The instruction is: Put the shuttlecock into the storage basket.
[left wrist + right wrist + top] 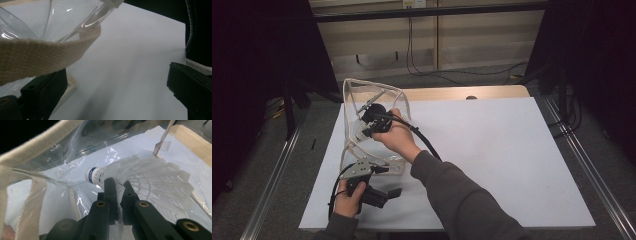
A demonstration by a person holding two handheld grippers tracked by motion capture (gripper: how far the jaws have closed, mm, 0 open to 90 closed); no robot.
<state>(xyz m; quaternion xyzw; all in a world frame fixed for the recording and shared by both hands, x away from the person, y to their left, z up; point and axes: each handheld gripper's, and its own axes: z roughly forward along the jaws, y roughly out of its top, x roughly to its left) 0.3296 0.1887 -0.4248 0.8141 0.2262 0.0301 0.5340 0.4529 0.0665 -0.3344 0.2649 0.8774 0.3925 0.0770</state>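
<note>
Black jaws of the right gripper (117, 187) sit nearest the lens, clamped tight on the skirt of a white shuttlecock (147, 182), just behind its cork tip w/ the blue band. Gripper & shuttlecock are already inside the clear plastic bag (372, 100), which stands at the left side of the white table (492, 150); high view shows the right hand pushed in through the bag's mouth.

Left gripper (377, 192) rests just in front of the bag, jaws spread wide w/ nothing pinched; the bag's cream strap (45, 53) crosses above one jaw, contact unclear.

Progress, judged: the carry-in looks done, shuttlecock is within the bag walls. What's left is prob. setting it down on the bag floor, letting go, then pulling the hand out.

Shuttlecock itself: white ribbed plastic skirt, flared, slightly squeezed where the jaws bite. Lying roughly level, cork pointing away toward the bag's far wall.
</note>
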